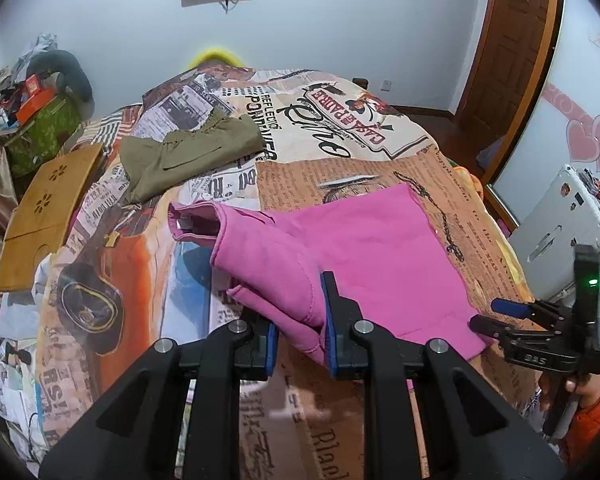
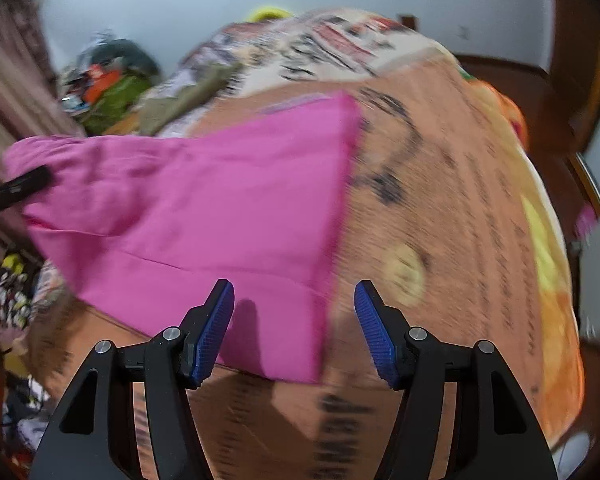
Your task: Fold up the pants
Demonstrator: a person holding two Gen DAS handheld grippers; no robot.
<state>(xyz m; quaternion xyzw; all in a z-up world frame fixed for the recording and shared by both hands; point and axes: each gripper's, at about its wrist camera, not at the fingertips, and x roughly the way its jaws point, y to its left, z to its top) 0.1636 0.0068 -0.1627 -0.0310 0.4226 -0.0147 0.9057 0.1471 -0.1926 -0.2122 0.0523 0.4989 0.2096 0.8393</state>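
Pink pants [image 1: 364, 240] lie on a bed with a printed newspaper-pattern cover [image 1: 340, 128]. My left gripper [image 1: 300, 320] is shut on a bunched fold of the pink cloth and holds it lifted off the bed, with one leg end [image 1: 192, 220] hanging out to the left. At the pants' near right corner, my right gripper [image 1: 496, 316] stands open, with a hand in an orange sleeve [image 1: 592, 404] behind it. In the blurred right wrist view, the right gripper [image 2: 294, 304] is open just above the pink pants [image 2: 204, 208], with nothing pinched. The left gripper's black finger [image 2: 16, 190] shows at the cloth's left end.
An olive-green garment [image 1: 188, 148] lies further back on the bed. A wooden board [image 1: 48, 208] rests at the bed's left edge, with cluttered boxes [image 1: 40, 120] behind it. A white case [image 1: 568, 232] stands to the right of the bed, near a wooden door [image 1: 512, 52].
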